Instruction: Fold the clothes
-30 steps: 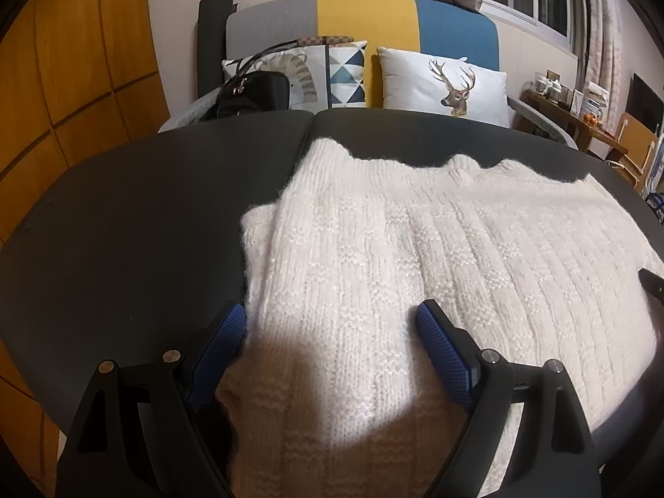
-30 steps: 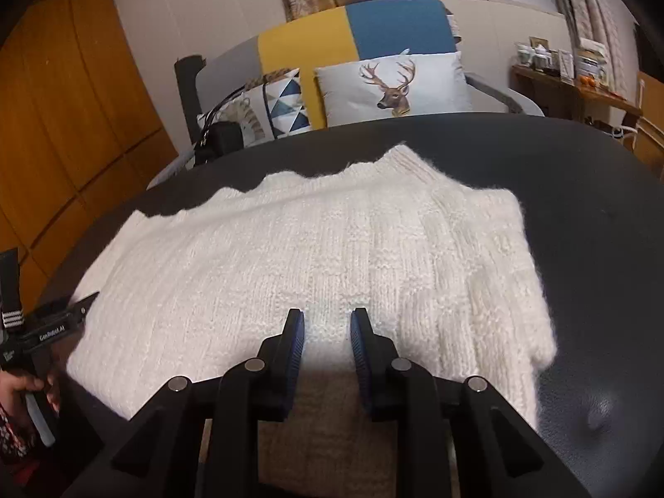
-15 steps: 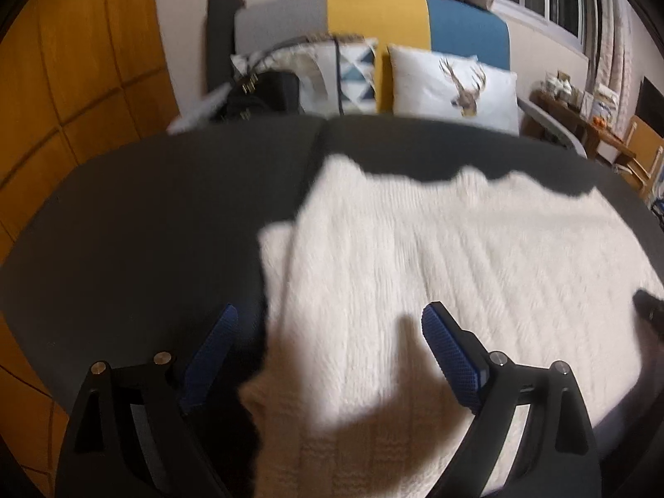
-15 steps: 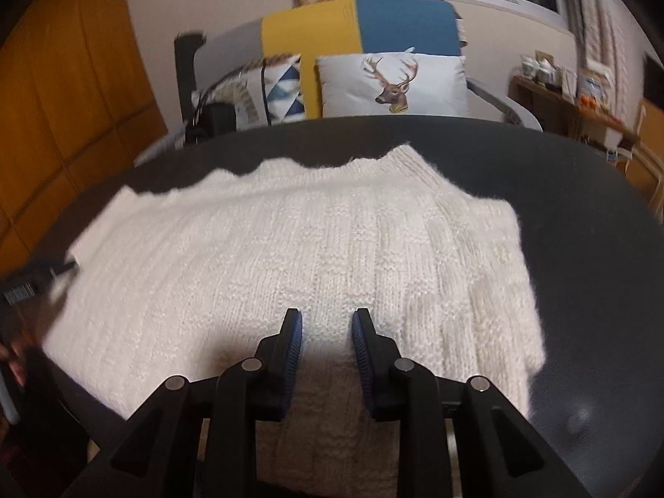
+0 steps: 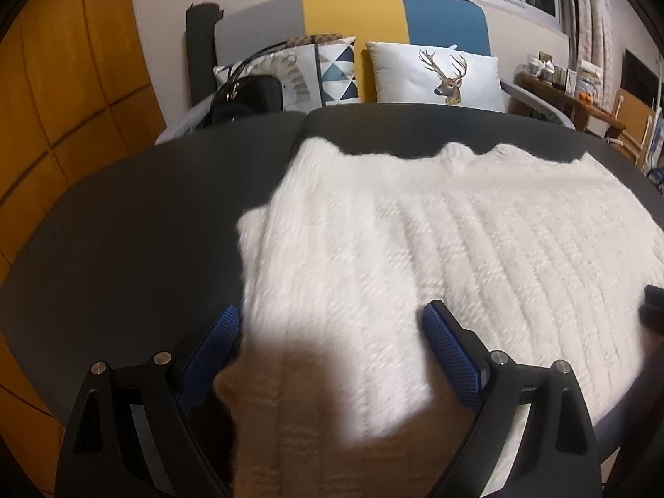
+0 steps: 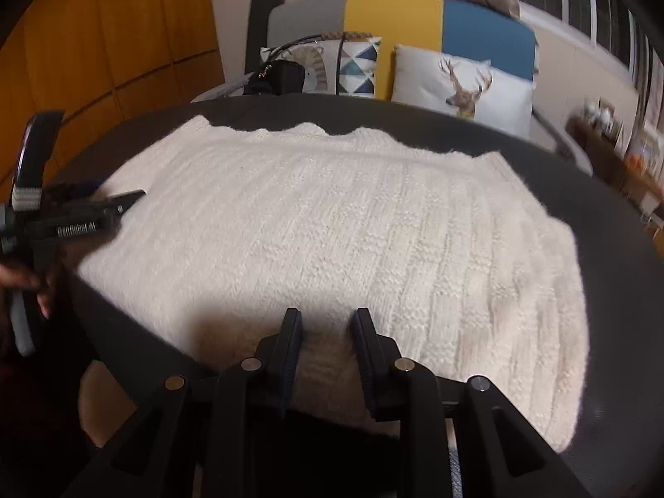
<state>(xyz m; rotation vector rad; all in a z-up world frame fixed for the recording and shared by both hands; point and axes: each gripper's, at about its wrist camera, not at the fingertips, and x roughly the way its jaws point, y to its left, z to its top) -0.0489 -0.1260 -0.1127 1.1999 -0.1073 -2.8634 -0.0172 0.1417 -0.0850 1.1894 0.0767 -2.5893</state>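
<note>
A white chunky-knit sweater (image 5: 435, 249) (image 6: 332, 228) lies spread flat on a round dark table (image 5: 145, 216) (image 6: 631, 257), its near hem draping over the front edge. My left gripper (image 5: 332, 323) stands wide open over the sweater's left part; the left blue pad (image 5: 216, 344) sits by the sweater's left edge, the right pad (image 5: 452, 357) on the knit. From the right wrist view the left gripper (image 6: 128, 199) shows at the far left, held by a hand (image 6: 25, 282). My right gripper (image 6: 328, 323) is at the near hem, jaws narrow with knit bunched between them.
Behind the table is a grey, yellow and blue sofa (image 5: 394, 12) with a deer cushion (image 5: 440, 74), a triangle-pattern cushion (image 5: 336, 70) and a black handbag (image 5: 245, 95). Orange wood panels (image 5: 62, 83) line the left wall. A cluttered side table (image 5: 568, 91) stands at the right.
The left gripper has dipped back closer to the sweater, still wide open. The right gripper has swung left along the near hem, jaws still narrow. The sweater lies as before.
</note>
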